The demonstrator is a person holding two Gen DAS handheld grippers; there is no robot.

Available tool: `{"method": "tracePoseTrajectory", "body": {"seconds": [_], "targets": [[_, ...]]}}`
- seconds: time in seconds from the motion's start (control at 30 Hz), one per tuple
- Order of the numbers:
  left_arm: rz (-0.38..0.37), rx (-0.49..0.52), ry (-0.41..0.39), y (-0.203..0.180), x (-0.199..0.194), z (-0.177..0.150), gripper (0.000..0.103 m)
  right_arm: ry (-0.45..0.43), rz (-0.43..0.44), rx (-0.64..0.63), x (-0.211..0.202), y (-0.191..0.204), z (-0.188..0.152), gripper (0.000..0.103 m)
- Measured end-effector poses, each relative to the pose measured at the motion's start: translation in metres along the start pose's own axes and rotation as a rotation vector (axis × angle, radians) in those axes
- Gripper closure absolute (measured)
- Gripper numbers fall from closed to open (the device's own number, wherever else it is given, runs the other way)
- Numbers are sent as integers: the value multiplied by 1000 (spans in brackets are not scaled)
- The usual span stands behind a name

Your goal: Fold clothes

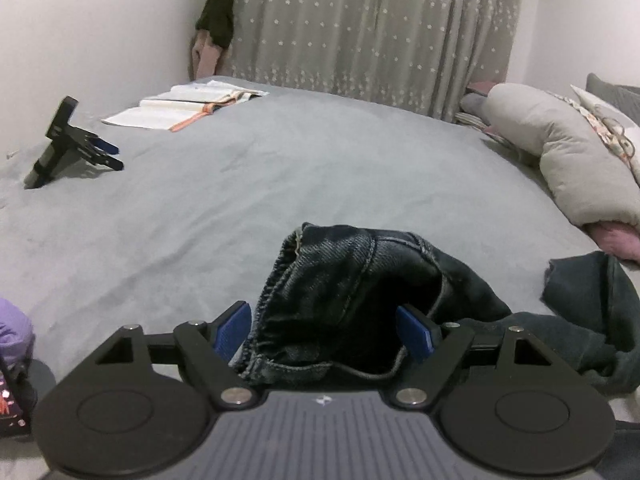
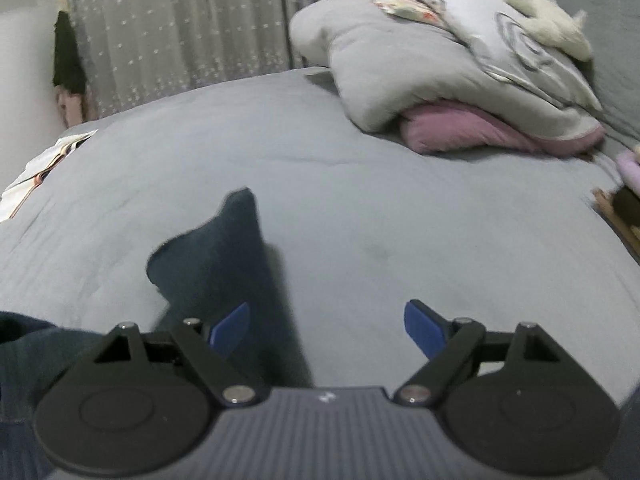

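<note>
Dark blue jeans (image 1: 352,292) lie bunched on the grey bed. In the left wrist view the waistband end sits between the wide-apart blue pads of my left gripper (image 1: 324,334), which is open; the denim fills the gap without being pinched. A second fold of the jeans (image 1: 592,300) lies to the right. In the right wrist view a dark leg end (image 2: 216,252) sticks up ahead and left of my right gripper (image 2: 326,330), which is open and empty over bare bed cover, with its left pad (image 2: 230,330) near the cloth.
The grey bed cover (image 1: 240,200) fills both views. A black phone stand (image 1: 64,140) and open books (image 1: 180,108) lie far left. A grey duvet over a pink pillow (image 2: 460,80) is piled at the right. Curtain (image 1: 372,28) behind. Purple cloth (image 1: 12,332) at the left edge.
</note>
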State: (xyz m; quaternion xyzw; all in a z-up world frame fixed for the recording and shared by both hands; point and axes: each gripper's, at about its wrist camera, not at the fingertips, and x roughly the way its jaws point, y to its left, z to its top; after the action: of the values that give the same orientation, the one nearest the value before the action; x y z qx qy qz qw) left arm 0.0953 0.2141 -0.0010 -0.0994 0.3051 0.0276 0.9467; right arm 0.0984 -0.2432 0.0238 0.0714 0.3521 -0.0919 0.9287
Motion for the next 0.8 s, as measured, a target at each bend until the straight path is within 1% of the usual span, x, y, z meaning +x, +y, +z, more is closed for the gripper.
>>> {"method": "tracePoseTrajectory", "body": {"seconds": [0.17,0.27,0.33,0.37,0.47,0.5,0.53,0.57,0.6,0.63,0.67,0.7,0.73,0.8], "targets": [[1,-28,0,5,10,0,25,11,27,2,22,18,14,18],[-19,-67,10,8,18,2,25,6,40,-4,32,28,21,18],[-19,-76,11,8,21,2,25,-2,52,-4,36,33,25,18],[-18,-78,10,8,22,2,25,-3,69,-7,42,39,27,18],[-13,-94,10,7,24,2,26,-9,79,-21,55,50,29,18],[-8,-96,9,7,25,2,29,-16,76,-25,58,52,28,19],[-2,-97,7,7,25,2,35,-19,74,-27,61,53,26,24],[5,-97,5,7,24,3,37,-18,76,-26,64,54,25,33],[12,-97,3,7,24,2,42,-16,79,-25,68,54,23,41],[18,-97,0,8,24,2,48,-13,79,-24,69,53,21,56],[22,-97,-2,9,23,2,51,-10,78,-22,71,52,20,75],[31,-95,-6,9,23,1,57,-6,78,-21,72,51,19,81],[38,-91,-10,9,23,0,60,-9,70,-18,71,48,17,87],[45,-87,-14,9,22,0,64,-34,63,-17,63,42,13,90]]}}
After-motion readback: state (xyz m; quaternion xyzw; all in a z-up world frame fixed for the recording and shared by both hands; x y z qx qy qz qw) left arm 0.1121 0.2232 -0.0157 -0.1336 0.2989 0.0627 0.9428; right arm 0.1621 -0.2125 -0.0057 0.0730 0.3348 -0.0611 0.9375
